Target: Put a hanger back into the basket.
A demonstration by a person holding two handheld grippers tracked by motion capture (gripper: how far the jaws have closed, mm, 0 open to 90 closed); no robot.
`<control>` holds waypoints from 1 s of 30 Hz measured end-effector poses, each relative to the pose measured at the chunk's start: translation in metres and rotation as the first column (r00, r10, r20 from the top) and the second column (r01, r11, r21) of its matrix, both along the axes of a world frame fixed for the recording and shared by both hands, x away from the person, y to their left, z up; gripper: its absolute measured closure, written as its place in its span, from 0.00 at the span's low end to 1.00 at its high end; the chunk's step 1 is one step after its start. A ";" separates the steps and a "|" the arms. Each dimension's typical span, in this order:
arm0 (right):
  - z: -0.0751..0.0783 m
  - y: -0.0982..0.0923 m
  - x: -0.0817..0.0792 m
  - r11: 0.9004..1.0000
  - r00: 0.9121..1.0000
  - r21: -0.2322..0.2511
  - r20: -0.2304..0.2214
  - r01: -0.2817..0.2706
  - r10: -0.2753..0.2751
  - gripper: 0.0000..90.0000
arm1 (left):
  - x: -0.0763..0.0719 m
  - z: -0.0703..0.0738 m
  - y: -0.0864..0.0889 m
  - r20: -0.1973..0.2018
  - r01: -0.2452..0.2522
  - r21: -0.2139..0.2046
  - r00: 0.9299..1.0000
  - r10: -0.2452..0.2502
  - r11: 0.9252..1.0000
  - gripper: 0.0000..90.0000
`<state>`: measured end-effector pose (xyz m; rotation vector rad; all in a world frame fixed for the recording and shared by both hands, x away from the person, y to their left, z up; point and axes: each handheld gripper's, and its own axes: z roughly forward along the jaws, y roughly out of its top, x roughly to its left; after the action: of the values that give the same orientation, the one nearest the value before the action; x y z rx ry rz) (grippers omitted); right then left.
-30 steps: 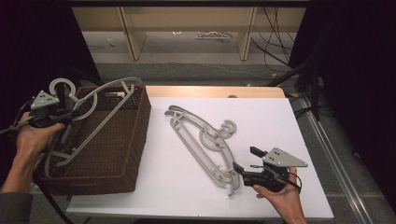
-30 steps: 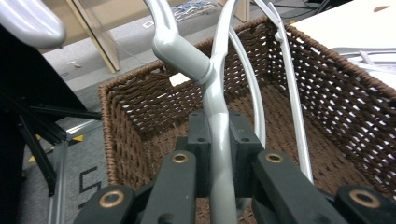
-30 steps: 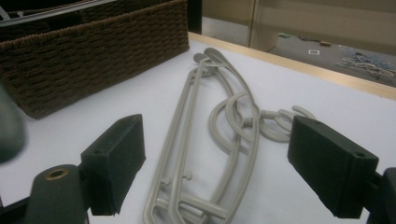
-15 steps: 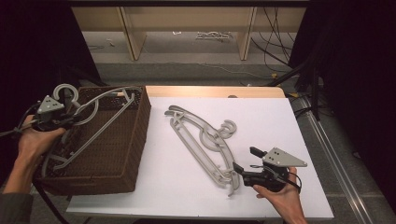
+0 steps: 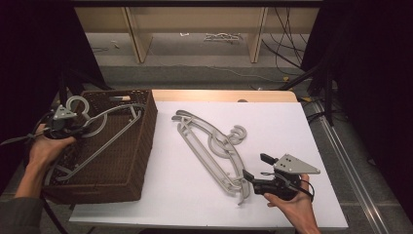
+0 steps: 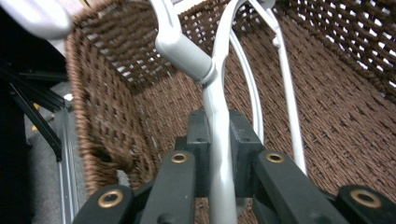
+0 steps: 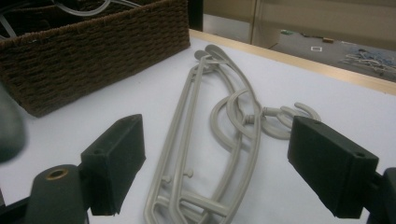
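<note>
Left gripper [image 6: 214,154] is clamping the light, rigid, slick plastic hanger [image 6: 219,88] below its hook over the wicker basket [image 5: 139,146]; right gripper [image 7: 233,172] is gaping, holding nothing.

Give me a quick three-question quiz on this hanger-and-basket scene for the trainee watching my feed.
1. True or false: the left gripper is shut on a grey hanger over the wicker basket.
2. Where do the other hangers lie?
A. inside the basket
B. on the white tabletop
C. on the floor
3. Fill in: the right gripper has its jaws ____, with nothing between the pads.

Key
1. True: in the left gripper view the pads clamp the hanger's arm just below its hook.
2. B: they lie overlapping, right of the basket.
3. Open: in the right gripper view the jaws stand wide, aimed at the near end of the hangers.
</note>
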<state>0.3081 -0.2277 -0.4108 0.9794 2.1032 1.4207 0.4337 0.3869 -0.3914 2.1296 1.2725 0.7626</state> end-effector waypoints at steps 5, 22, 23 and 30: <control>0.000 0.000 0.001 1.000 1.000 -0.004 0.015 -0.001 0.001 0.22 | 0.003 -0.009 -0.005 -0.039 -0.020 -0.014 0.999 0.019 1.000 0.90; 0.000 0.000 0.000 1.000 1.000 0.001 -0.003 -0.002 0.002 0.22 | 0.002 -0.025 0.009 -0.067 -0.167 -0.069 0.984 0.162 0.984 0.78; 0.000 0.000 0.000 1.000 1.000 0.002 -0.003 -0.002 0.002 0.22 | 0.001 -0.023 0.009 -0.056 -0.180 -0.069 0.983 0.176 0.981 0.75; 0.000 0.000 0.001 1.000 1.000 -0.002 0.016 0.002 -0.002 0.22 | -0.008 -0.007 0.006 0.001 -0.217 -0.118 0.976 0.218 0.969 0.56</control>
<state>0.3094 -0.2274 -0.4112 0.9659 2.0915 1.4211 0.4261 0.3932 -0.3983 1.9091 1.5232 0.7696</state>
